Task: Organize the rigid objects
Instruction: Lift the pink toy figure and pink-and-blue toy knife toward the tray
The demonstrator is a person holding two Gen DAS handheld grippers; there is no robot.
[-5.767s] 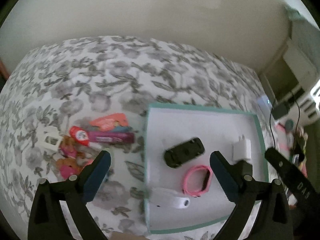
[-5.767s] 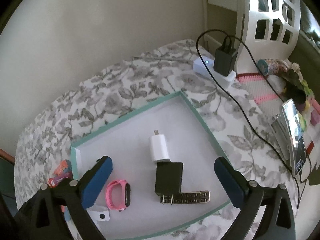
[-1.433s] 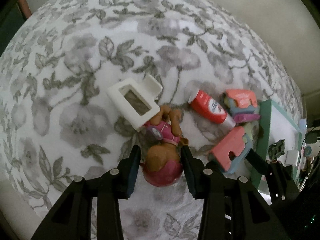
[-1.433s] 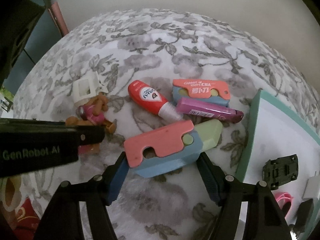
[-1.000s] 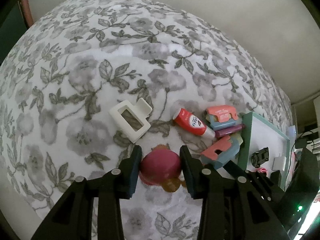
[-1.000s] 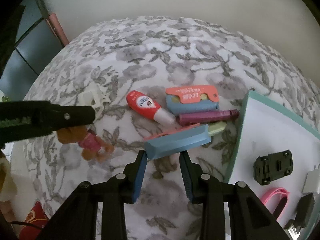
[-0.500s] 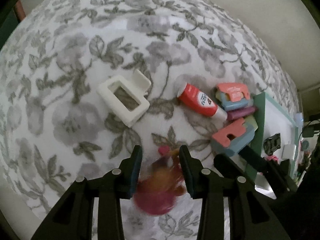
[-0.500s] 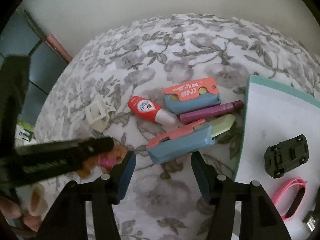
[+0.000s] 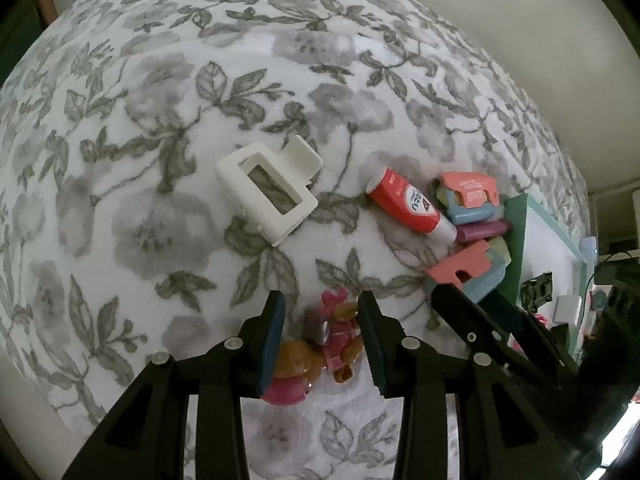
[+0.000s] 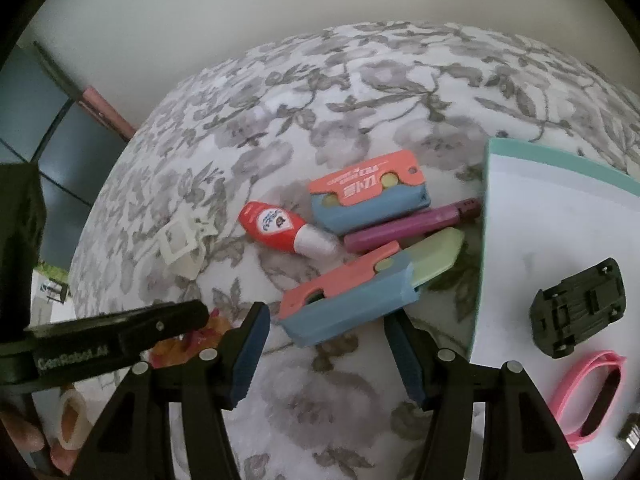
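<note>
A small doll (image 9: 332, 336) in pink with brown hair sits slantwise between the pads of my left gripper (image 9: 322, 332), which is shut on it low over the floral bedspread. In the right wrist view the doll (image 10: 192, 340) shows only partly under the left gripper's finger. My right gripper (image 10: 326, 344) stands open. The pink and blue cutter (image 10: 348, 300) with a green blade lies flat on the bedspread, its near end between the fingertips and clear of both pads.
A white claw clip (image 9: 268, 192), a red bottle (image 10: 276, 228), a second pink-blue cutter (image 10: 368, 192) and a purple pen (image 10: 408, 228) lie on the bedspread. The teal-rimmed tray (image 10: 560, 152) at the right holds a black holder (image 10: 576, 312) and a pink band (image 10: 588, 392).
My right gripper has opened and let go of the pink and blue cutter, which now lies flat. The left gripper has come down closer to the bedspread with the doll in it.
</note>
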